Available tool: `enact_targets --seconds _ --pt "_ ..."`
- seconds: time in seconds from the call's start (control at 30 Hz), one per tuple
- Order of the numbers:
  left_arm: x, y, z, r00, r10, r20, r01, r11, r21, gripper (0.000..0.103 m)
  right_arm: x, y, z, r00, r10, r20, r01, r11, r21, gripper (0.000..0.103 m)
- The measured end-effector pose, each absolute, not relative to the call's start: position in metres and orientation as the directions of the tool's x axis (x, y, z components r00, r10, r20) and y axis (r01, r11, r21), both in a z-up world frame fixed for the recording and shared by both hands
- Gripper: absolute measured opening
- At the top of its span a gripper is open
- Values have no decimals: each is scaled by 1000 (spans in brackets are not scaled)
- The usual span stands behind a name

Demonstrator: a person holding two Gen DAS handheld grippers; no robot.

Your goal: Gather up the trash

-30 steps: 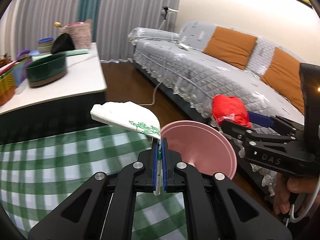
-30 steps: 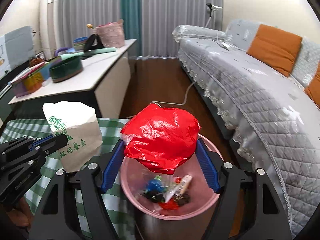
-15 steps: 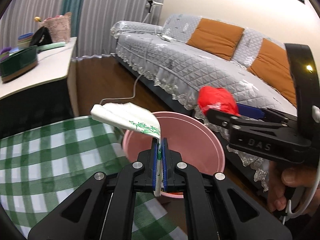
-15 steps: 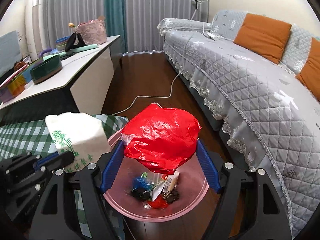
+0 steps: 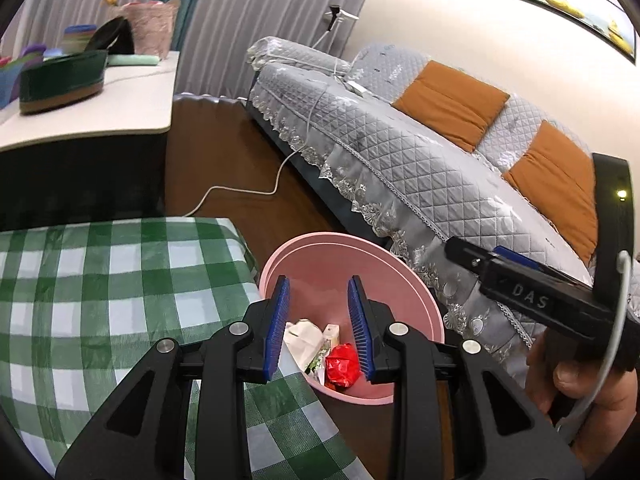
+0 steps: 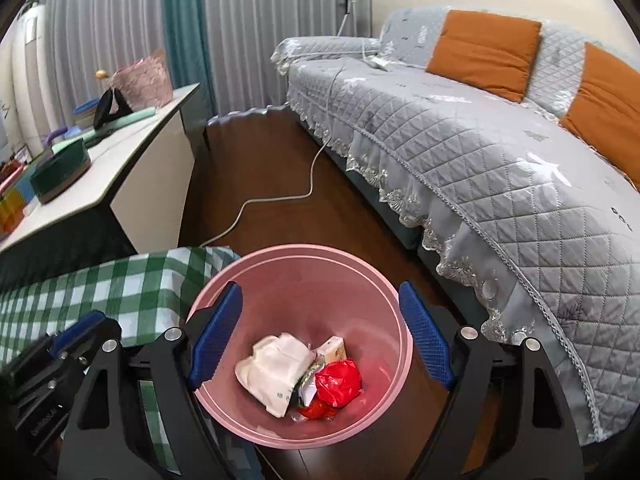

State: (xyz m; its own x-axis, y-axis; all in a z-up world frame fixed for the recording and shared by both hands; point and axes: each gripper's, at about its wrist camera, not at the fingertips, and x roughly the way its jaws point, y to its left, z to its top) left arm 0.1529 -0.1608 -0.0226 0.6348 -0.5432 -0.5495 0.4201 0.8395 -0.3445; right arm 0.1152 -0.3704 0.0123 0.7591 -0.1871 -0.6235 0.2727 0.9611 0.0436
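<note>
Two grippers over the pink bin (image 6: 402, 322), both empty. My left gripper (image 5: 318, 322) has just been opening; its blue ribbed pads stand parted with nothing between them. My right gripper (image 6: 320, 334) has also been opening, and its pads now stand wide, straddling the bin mouth, touching no trash.

The trash lies at the bin's bottom. White paper bag (image 6: 274, 372): crumpled, green print on it, long axis running from near-left to far-right in the right wrist view, lying flat against the left wall. Red plastic wrapper (image 6: 338, 376): glossy, balled, no clear axis, just right of the bag. Small cream carton (image 6: 332, 350): tilted, at the far side. Darker scraps beneath these are too small to identify.

Bin: smooth round plastic, tapering downward, standing on dark wood floor between the green-checked cloth (image 5: 100, 280) at left and the grey quilted sofa (image 6: 500, 168) at right. Its near rim is cut off by my fingers. In the left wrist view the right gripper's body hides part of the sofa edge.
</note>
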Motion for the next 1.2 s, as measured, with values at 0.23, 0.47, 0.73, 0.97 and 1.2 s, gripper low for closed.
enact_targets --seconds 0.23,0.47,0.73,0.97,1.2 --pt "140 -164 -9 659 -518 -546 432 854 -290 37 100 -369 31 793 -174 -583 304 943 133 81" --pt "116 -136 18 734 -424 -531 370 905 -211 62 85 -355 76 815 -138 -563 270 950 159 88" --pt "63 -75 58 805 -248 -539 235 967 -94 87 32 -301 97 837 -55 -544 134 985 108 96" --pt "10 -33 67 802 -175 -571 153 984 -86 88 -12 -257 86 853 -23 -521 59 997 53 98" --pt "-27 -9 51 820 -128 -559 61 989 -137 88 -48 -234 60 839 -35 -542 66 997 39 98"
